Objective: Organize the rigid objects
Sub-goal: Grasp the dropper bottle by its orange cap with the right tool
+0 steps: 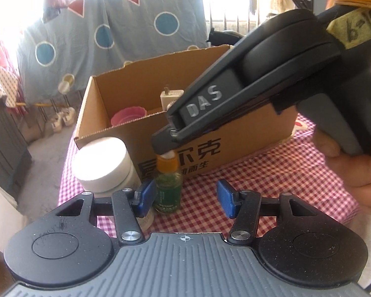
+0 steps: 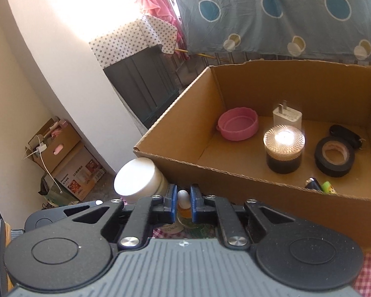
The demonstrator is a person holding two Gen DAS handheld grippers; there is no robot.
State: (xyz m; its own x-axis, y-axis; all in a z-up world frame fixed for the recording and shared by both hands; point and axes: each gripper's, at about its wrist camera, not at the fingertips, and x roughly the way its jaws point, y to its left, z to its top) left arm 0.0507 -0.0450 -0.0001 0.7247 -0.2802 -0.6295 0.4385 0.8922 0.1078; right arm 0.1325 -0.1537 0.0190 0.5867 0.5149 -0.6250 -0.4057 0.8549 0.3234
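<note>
In the left wrist view, the left tool [image 1: 185, 199] is seen with its blue pads apart and nothing pressed between them; a small green bottle [image 1: 167, 188] with an orange collar stands upright on the red-checked worktop [image 1: 272, 185], just inside the left pad, with a clear gap to the right pad. A white jar [image 1: 104, 163] with a broad white lid stands just left of the bottle, partly behind the left pad. The right tool [image 1: 164, 151] is seen reaching in from the upper right, held by a hand [image 1: 353, 163], its tip closed on the bottle's white cap. Behind them an open cardboard box [image 1: 210, 148] rests on the worktop, and a pink bowl [image 1: 128, 117] is visible inside it. In the right wrist view, the right tool [image 2: 184, 204] is shown with its jaws closed on the green bottle [image 2: 184, 205], whose white cap is clamped between the blue pads. The white jar [image 2: 138, 178] lies just left of the pads, and the cardboard box [image 2: 210, 173] stands directly beyond, holding the pink bowl [image 2: 237, 126], a white plug [image 2: 287, 116], a dark jar with a shiny lid [image 2: 283, 148] and a roll of black tape [image 2: 334, 157].
</note>
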